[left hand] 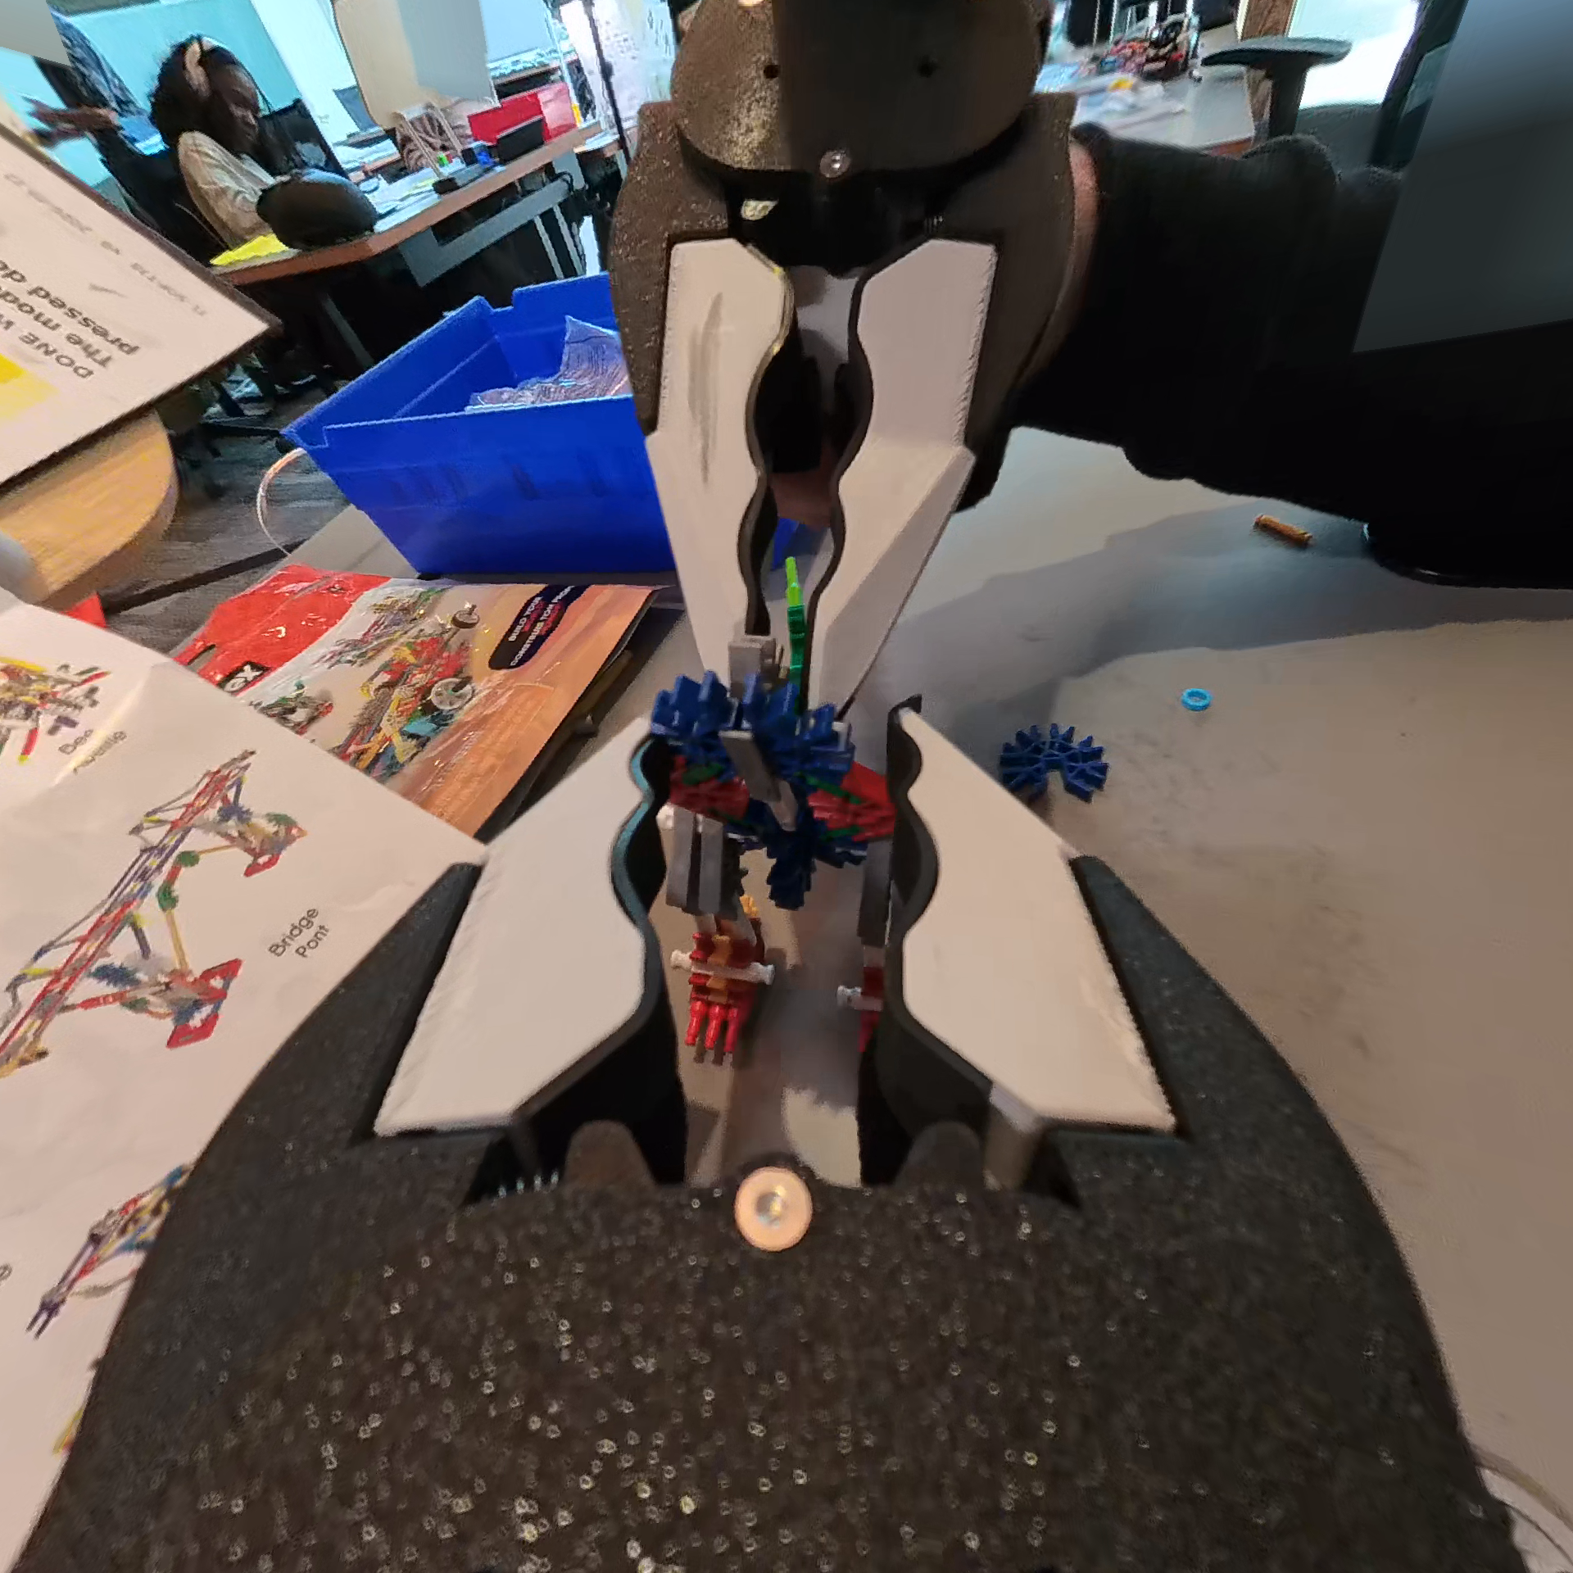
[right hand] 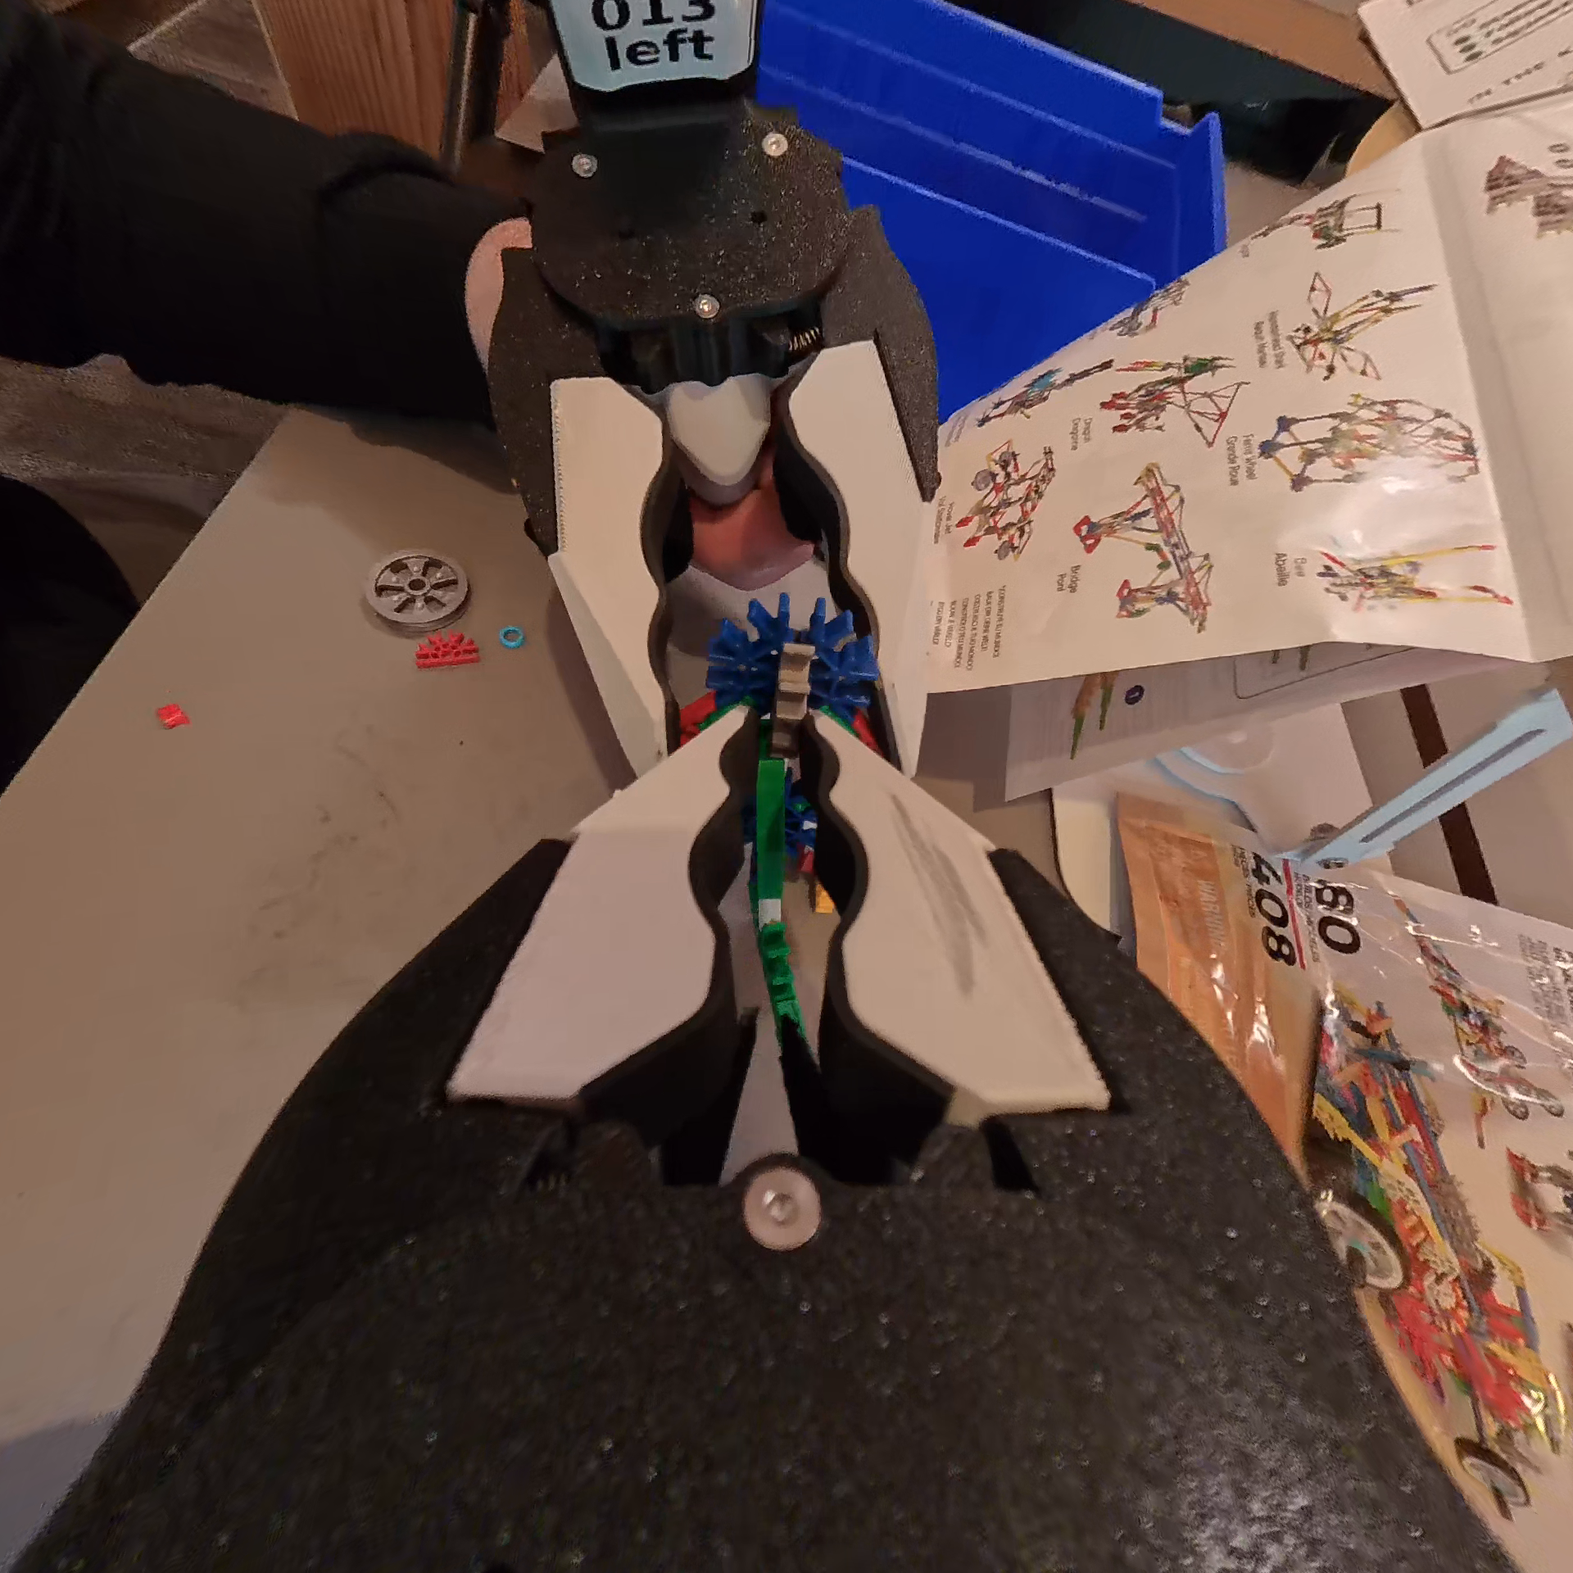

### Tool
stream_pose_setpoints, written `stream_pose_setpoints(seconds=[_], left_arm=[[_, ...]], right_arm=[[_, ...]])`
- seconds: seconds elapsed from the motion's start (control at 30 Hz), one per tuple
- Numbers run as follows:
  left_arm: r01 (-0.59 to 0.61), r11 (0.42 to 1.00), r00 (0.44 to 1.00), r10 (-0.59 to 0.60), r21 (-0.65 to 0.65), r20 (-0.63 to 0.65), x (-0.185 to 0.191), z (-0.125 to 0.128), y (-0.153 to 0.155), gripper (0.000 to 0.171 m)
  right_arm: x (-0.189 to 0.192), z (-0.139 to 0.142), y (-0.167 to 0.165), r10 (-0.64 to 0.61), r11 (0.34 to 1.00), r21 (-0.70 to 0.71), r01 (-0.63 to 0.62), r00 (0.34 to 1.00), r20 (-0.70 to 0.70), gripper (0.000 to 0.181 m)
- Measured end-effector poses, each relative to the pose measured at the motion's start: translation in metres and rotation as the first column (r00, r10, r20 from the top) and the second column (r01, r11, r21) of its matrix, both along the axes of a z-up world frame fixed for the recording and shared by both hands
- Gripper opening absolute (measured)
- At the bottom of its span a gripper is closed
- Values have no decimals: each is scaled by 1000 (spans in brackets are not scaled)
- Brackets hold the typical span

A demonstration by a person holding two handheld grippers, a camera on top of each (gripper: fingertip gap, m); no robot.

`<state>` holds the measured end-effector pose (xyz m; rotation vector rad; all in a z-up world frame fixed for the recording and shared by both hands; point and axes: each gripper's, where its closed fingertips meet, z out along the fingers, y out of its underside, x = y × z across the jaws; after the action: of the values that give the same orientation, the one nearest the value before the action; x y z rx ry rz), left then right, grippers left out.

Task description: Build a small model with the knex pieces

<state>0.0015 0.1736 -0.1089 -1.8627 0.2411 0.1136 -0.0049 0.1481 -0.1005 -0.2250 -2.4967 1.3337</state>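
Grey matte table [left hand: 1277, 894], scuffed, filled both views. Blue plastic bin [left hand: 477, 460] with crinkled clear bags inside sat at 10 o'clock in the left wrist view. Glossy printed instruction sheet [left hand: 170, 851] with model drawings lay at 9 o'clock; red-orange booklet [left hand: 426, 681] just beyond it, near the bin. Left gripper [left hand: 770, 766], grainy black body with smooth white wavy-edged fingers [left hand: 553, 936], was partly spread around a toy build [left hand: 766, 783]: spiky blue snowflake connectors, red fan pieces, grey rods, held between the pads at centre frame above the table. Right gripper [left hand: 779, 664] came in from 12 o'clock, its white fingers nearly pressed together, pinching a thin green rod piece [right hand: 770, 851] and a grey notched part [right hand: 796, 681] at the top of the same build. Right wrist view showed the green piece running straight between its pads. Loose blue snowflake connector [left hand: 1055, 762] lay on the table at 3 o'clock, small light-blue ring [left hand: 1196, 700] near it. Right wrist view: grey spoked wheel [right hand: 417, 589] at 10 o'clock, red toothed piece [right hand: 447, 651] just beside it, tiny red clip [right hand: 173, 715] farther off at 9 o'clock.
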Motion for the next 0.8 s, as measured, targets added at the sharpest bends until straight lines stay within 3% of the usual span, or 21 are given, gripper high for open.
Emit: stream_pose_setpoints(seconds=[0.17, 0.33, 0.7, 0.8], left_arm=[[-8, 1000, 1000, 8, 4, -6, -3, 1, -1, 46], [1, 1000, 1000, -1, 1, -24, 0, 3, 1, 45], [-163, 986, 976, 167, 38, -141, -24, 12, -6, 38], [-135, 989, 986, 139, 53, -88, -22, 15, -7, 38]], right_arm=[[0, -4, 2, -36, 997, 63, 38, 999, -21, 18], [4, -4, 3, -6, 999, 47, 6, 1000, -12, 8], [-16, -2, 5, -123, 992, -19, 124, 992, 31, 8], [-14, 2, 4, -107, 991, -72, 111, 992, 67, 9]])
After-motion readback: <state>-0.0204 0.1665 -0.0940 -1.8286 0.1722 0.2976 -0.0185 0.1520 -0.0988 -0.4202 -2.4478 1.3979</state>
